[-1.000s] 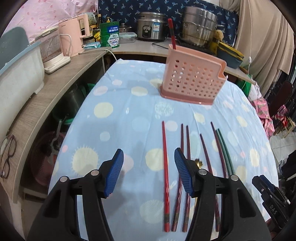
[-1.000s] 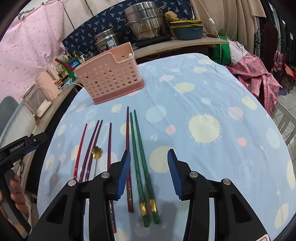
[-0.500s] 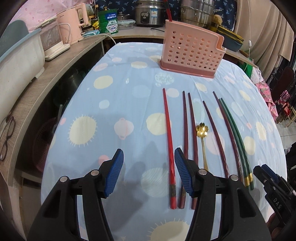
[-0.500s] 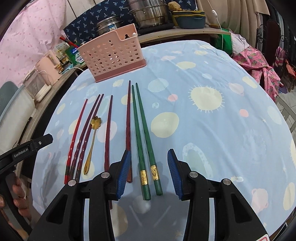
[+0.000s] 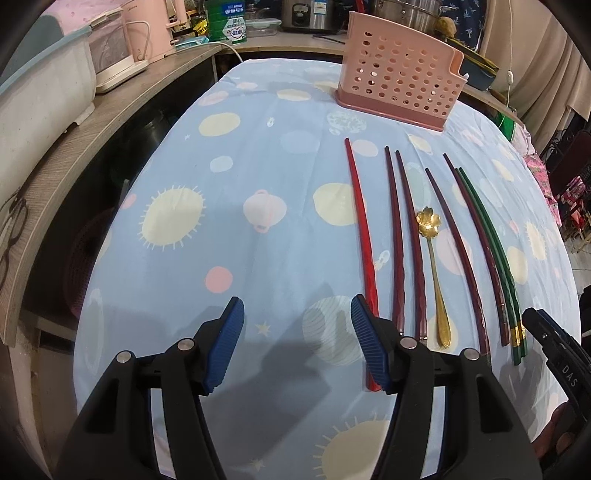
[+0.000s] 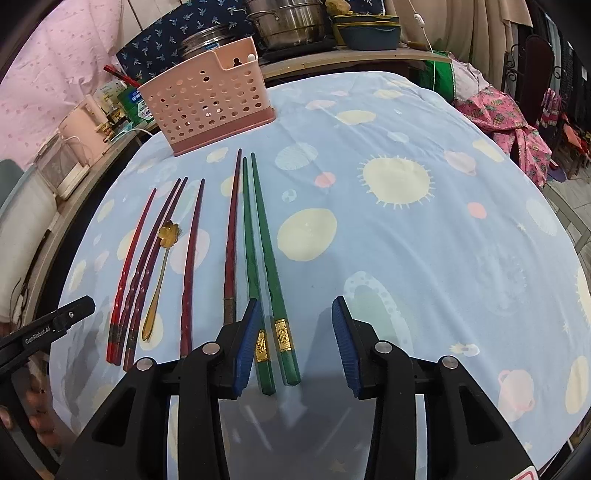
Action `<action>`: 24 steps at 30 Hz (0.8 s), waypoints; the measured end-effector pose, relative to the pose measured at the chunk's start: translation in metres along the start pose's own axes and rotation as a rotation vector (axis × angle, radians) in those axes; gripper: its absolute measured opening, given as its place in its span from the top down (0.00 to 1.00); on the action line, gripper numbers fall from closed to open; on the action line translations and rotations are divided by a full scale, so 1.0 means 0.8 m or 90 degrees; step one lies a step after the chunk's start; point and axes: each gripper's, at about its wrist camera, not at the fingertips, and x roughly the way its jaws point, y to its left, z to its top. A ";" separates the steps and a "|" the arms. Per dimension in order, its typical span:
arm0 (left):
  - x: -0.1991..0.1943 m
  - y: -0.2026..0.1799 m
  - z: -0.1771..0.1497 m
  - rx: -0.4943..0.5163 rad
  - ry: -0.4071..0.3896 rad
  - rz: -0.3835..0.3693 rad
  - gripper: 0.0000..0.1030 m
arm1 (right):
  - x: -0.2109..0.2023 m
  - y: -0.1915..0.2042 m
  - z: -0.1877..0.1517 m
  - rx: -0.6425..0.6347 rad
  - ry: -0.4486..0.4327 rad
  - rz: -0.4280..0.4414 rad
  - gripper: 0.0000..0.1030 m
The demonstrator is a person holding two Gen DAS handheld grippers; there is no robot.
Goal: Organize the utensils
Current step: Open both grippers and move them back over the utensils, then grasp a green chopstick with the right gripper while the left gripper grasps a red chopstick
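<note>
Several chopsticks lie side by side on the blue cloth: a red one, dark maroon ones and a green pair with gold bands. A gold flower spoon lies among them; it also shows in the right wrist view. A pink perforated utensil holder stands at the far end, also in the right wrist view. My left gripper is open and empty, left of the red chopstick's near end. My right gripper is open above the green pair's near ends.
A wooden counter runs along the left with a pink kettle and white appliances. Steel pots stand behind the holder. The table's right side is bare cloth; its edge drops to patterned cloth.
Both grippers have pulled back toward the table's near edge and risen, so the chopsticks' near ends now show. Both stayed open. Nothing on the table moved.
</note>
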 end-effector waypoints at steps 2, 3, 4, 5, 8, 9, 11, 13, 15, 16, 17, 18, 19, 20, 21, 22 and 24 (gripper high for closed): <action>0.000 0.000 0.000 -0.001 0.002 -0.002 0.44 | 0.002 0.003 0.000 -0.010 0.001 -0.002 0.70; 0.001 0.000 0.000 -0.001 0.004 -0.004 0.44 | 0.003 0.005 0.000 -0.014 0.001 -0.003 0.72; 0.001 -0.001 0.000 -0.001 0.005 -0.006 0.44 | 0.004 0.006 0.000 -0.018 0.000 -0.003 0.73; 0.002 -0.002 0.000 0.000 0.006 -0.008 0.44 | 0.005 0.007 0.000 -0.021 0.000 -0.004 0.74; 0.002 -0.005 -0.001 0.004 0.006 -0.011 0.44 | 0.007 0.008 0.000 -0.027 0.002 -0.005 0.79; 0.002 -0.005 -0.001 0.005 0.006 -0.012 0.44 | 0.008 0.008 0.000 -0.027 0.001 -0.005 0.79; 0.003 -0.006 -0.002 0.006 0.007 -0.014 0.44 | 0.008 0.008 0.000 -0.029 0.001 -0.008 0.81; 0.004 -0.007 -0.002 0.006 0.010 -0.016 0.44 | 0.011 0.007 -0.002 -0.027 0.007 -0.006 0.84; 0.006 -0.007 -0.003 0.006 0.012 -0.017 0.44 | 0.011 0.009 -0.003 -0.031 0.007 -0.007 0.85; 0.006 -0.008 -0.003 0.007 0.013 -0.017 0.44 | 0.012 0.010 -0.003 -0.034 0.007 -0.009 0.85; 0.007 -0.009 -0.004 0.007 0.014 -0.017 0.44 | 0.012 0.010 -0.003 -0.037 0.006 -0.010 0.85; 0.007 -0.009 -0.004 0.008 0.015 -0.018 0.44 | 0.012 0.010 -0.004 -0.038 0.005 -0.011 0.85; 0.008 -0.010 -0.004 0.008 0.017 -0.019 0.44 | 0.013 0.010 -0.004 -0.039 0.005 -0.011 0.85; 0.008 -0.010 -0.005 0.008 0.018 -0.021 0.44 | 0.013 0.010 -0.004 -0.040 0.004 -0.012 0.86; 0.008 -0.011 -0.005 0.008 0.019 -0.023 0.44 | 0.013 0.010 -0.005 -0.040 0.004 -0.013 0.86; 0.008 -0.011 -0.005 0.009 0.020 -0.025 0.44 | 0.013 0.010 -0.005 -0.041 0.003 -0.013 0.87; 0.008 -0.012 -0.007 0.009 0.022 -0.030 0.44 | 0.013 0.010 -0.006 -0.042 0.002 -0.015 0.88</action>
